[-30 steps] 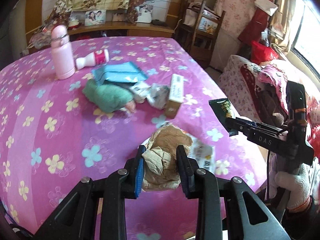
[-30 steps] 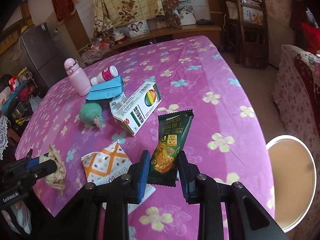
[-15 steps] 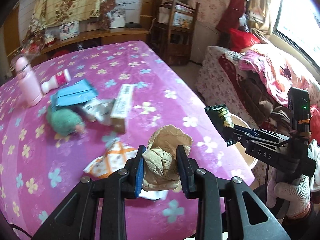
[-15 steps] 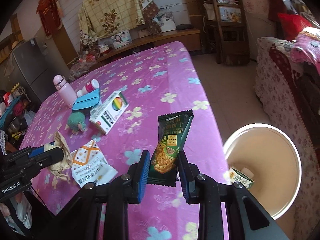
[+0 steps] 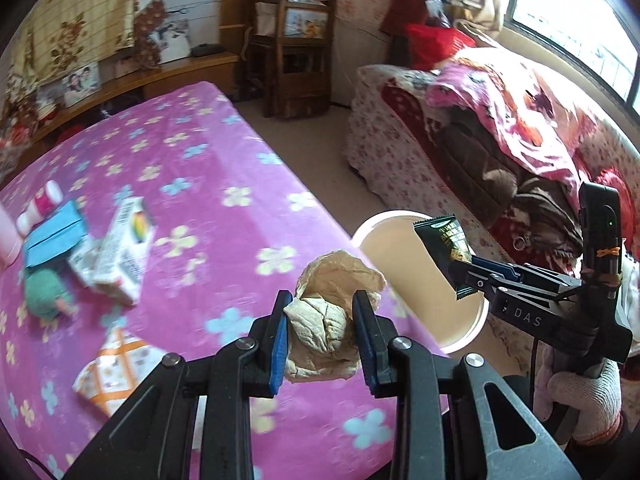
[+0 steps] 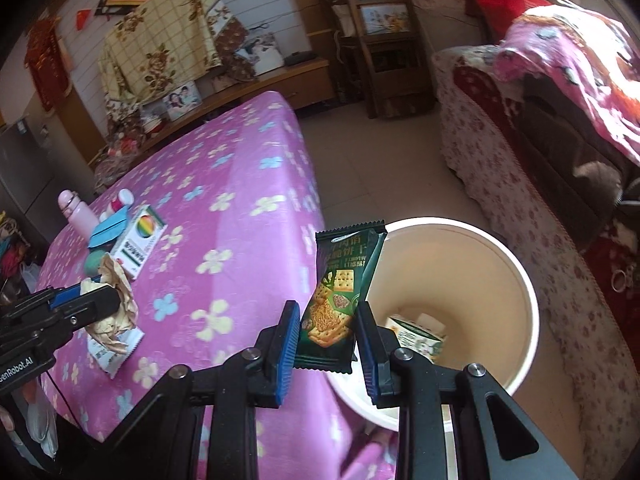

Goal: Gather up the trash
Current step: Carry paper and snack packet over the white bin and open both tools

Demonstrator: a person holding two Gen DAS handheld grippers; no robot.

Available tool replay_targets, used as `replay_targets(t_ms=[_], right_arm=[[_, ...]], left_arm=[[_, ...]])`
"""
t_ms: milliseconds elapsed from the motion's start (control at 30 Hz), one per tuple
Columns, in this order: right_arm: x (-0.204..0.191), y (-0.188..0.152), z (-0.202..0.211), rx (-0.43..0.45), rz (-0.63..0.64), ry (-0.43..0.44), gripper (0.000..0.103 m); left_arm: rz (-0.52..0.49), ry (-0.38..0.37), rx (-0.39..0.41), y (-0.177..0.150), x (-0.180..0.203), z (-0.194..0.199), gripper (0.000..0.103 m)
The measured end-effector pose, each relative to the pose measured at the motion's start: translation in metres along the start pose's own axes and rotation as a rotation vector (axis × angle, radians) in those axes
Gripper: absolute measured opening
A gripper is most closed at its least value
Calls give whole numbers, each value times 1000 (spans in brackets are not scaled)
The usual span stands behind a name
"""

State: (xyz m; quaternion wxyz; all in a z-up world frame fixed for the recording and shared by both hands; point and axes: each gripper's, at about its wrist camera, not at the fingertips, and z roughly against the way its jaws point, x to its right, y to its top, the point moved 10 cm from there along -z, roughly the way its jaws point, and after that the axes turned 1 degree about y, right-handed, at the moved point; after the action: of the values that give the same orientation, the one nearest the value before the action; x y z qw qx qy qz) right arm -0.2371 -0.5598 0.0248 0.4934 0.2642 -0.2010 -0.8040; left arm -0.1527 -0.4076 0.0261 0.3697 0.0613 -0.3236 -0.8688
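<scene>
the task looks partly done. the left hand-held gripper [image 5: 320, 332] is clenched on a crumpled brown paper wad [image 5: 326, 320], held above the worktop [image 5: 224, 168] near the edge that faces the bin. the right hand-held gripper [image 6: 326, 338] is clamped on a dark green cracker wrapper [image 6: 340, 292], which hangs over the near rim of the round cream bin [image 6: 520, 280] standing on the floor just beside that worktop edge. inside the bin a small green-and-white carton [image 6: 416, 336] already lies at the bottom, so at least one piece has been collected.

neither held piece has been dropped yet; by my reading both are about to go in, the wrapper first since it is already at the rim.

still on the worktop: an orange-and-white sachet [image 5: 116, 364] near the front edge, and further in a white box with a rainbow mark [image 5: 124, 248]. whether the blue packet [image 5: 52, 236], green knitted ball [image 5: 44, 288] and bottles beside it count as trash, i cannot tell. several trips likely remain.
</scene>
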Motion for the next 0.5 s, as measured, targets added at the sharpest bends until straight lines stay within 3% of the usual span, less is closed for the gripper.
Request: replay_targets(t_ms=[200, 500], right_arm=[[48, -9, -3, -23, -65, -38, 30], [89, -24, -18, -57, -136, -60, 30]], left_arm=[[-29, -38, -25, 7, 40, -26, 32], [-17, -93, -77, 9, 77, -69, 32]])
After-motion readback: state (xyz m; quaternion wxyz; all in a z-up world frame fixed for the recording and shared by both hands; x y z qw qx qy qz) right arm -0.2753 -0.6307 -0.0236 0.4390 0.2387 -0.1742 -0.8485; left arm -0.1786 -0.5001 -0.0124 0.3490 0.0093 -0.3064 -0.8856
